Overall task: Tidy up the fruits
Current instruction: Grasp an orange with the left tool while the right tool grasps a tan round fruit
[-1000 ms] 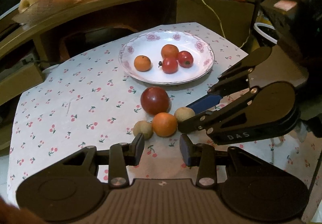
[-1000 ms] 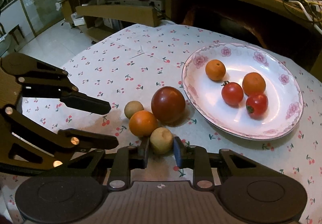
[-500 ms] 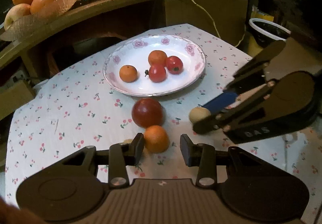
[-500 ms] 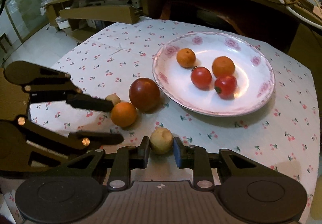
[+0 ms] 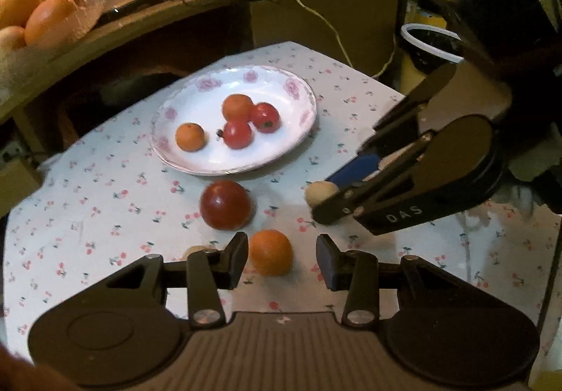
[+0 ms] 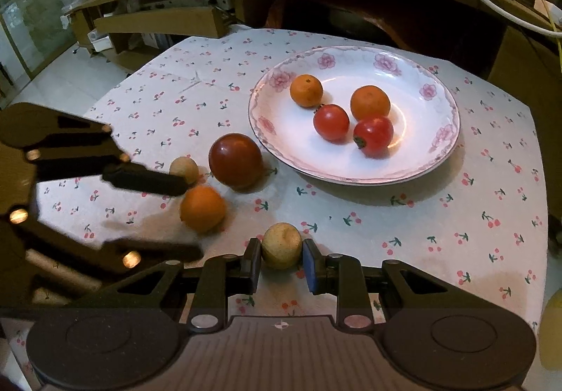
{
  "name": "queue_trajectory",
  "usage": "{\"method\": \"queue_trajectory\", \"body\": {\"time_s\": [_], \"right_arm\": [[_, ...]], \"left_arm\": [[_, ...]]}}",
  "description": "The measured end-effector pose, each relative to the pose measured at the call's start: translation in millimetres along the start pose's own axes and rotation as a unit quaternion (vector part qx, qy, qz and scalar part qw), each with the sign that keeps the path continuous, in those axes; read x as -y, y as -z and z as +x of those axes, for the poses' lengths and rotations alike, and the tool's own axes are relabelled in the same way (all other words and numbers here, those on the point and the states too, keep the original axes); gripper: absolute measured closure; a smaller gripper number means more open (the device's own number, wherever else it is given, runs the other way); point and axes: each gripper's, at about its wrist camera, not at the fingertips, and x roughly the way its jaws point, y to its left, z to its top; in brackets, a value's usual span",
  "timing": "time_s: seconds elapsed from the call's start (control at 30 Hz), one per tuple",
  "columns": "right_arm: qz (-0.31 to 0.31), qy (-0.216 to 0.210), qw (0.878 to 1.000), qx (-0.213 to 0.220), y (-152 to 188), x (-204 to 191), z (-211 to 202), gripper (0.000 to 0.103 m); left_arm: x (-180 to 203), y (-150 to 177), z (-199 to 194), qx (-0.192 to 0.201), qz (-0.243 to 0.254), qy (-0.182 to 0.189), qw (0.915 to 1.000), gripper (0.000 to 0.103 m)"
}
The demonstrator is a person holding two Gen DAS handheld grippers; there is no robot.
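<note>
My right gripper (image 6: 281, 261) is shut on a small tan fruit (image 6: 281, 249) and holds it above the cloth; it also shows in the left wrist view (image 5: 318, 192). My left gripper (image 5: 282, 257) is open, its fingers either side of an orange (image 5: 270, 252) on the cloth. A dark red apple (image 5: 225, 204) lies just beyond, and another tan fruit (image 6: 184, 169) lies beside the left gripper's upper finger. The white flowered plate (image 6: 439, 159) holds two oranges (image 6: 306, 90) and two tomatoes (image 6: 331, 121).
The cherry-print cloth (image 6: 439, 233) covers a small table that drops off at the right and near edges. A wooden shelf (image 5: 140, 26) behind carries cables and a basket of large fruit (image 5: 38, 19). A dark bin (image 5: 432, 43) stands at the right.
My right gripper has lifted the tan fruit away from the pile and carried it right, toward the plate. My left gripper has moved in so its open fingers bracket the orange.
</note>
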Motion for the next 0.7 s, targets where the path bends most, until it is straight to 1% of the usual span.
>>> {"method": "queue_trajectory", "body": {"time_s": [0.1, 0.17, 0.23, 0.33, 0.47, 0.53, 0.63, 0.7], "right_arm": [[0.003, 0.0, 1.0, -0.001, 0.4, 1.3, -0.4, 0.077], [0.002, 0.001, 1.0, -0.001, -0.3, 0.4, 0.1, 0.076], [0.0, 0.001, 1.0, -0.001, -0.2, -0.2, 0.1, 0.076], [-0.002, 0.002, 1.0, -0.001, 0.1, -0.8, 0.8, 0.076], [-0.002, 0.003, 1.0, -0.001, 0.2, -0.6, 0.4, 0.076], [-0.003, 0.005, 1.0, -0.001, 1.3, -0.1, -0.1, 0.076], [-0.002, 0.005, 1.0, -0.001, 2.7, 1.3, -1.6, 0.076], [-0.001, 0.004, 1.0, -0.003, 2.6, 1.8, -2.4, 0.077]], "left_arm": [[-5.2, 0.6, 6.6, -0.009, -0.018, -0.009, 0.9998, 0.056], [-3.7, 3.8, 11.9, -0.016, -0.02, -0.006, 0.9996, 0.056], [1.4, 5.3, 15.4, -0.01, -0.01, -0.02, 0.9997, 0.055], [-1.6, 1.2, 22.6, -0.002, -0.025, -0.029, 0.9993, 0.054], [-5.2, 3.2, 36.5, -0.02, -0.039, -0.031, 0.9986, 0.055], [-4.8, 4.0, 37.4, -0.013, -0.042, -0.028, 0.9986, 0.058], [-3.3, 3.4, 35.3, -0.02, -0.04, -0.027, 0.9986, 0.064], [-2.1, 5.7, 32.3, -0.024, -0.038, -0.025, 0.9987, 0.064]]}}
